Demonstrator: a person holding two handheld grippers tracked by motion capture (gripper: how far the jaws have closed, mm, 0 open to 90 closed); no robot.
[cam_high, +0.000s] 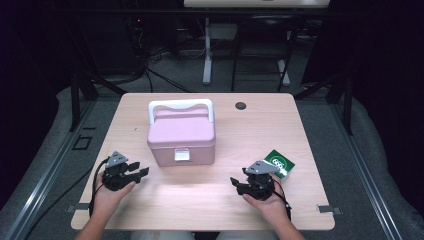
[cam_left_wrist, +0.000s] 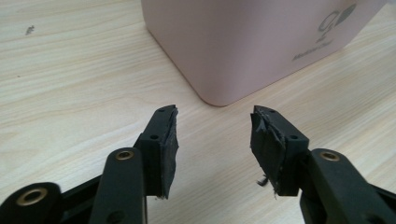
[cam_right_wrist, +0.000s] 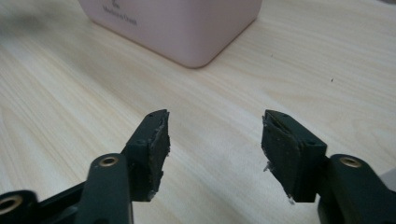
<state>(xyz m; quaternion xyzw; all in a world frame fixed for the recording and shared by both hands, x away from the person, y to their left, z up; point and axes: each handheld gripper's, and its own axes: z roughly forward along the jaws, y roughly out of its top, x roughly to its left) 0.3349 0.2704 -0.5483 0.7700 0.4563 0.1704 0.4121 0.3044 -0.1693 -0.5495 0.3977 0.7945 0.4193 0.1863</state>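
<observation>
High view: pink box with white handle upright mid-table, latch facing near edge. Left gripper low at near left, jaws wide, nothing between, aimed right toward box corner. Right gripper at near right, jaws apart and empty, aimed left at box. Green carton just right of right gripper. Both grippers near box, not touching.

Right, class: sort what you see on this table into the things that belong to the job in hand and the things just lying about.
Belongs to the job:
- pink box with white handle, shut
- left tool, open, pointing at it
- right tool, open, pointing at it

Just lying about:
- green packet behind the right hand
- dark round cap in the table
</observation>
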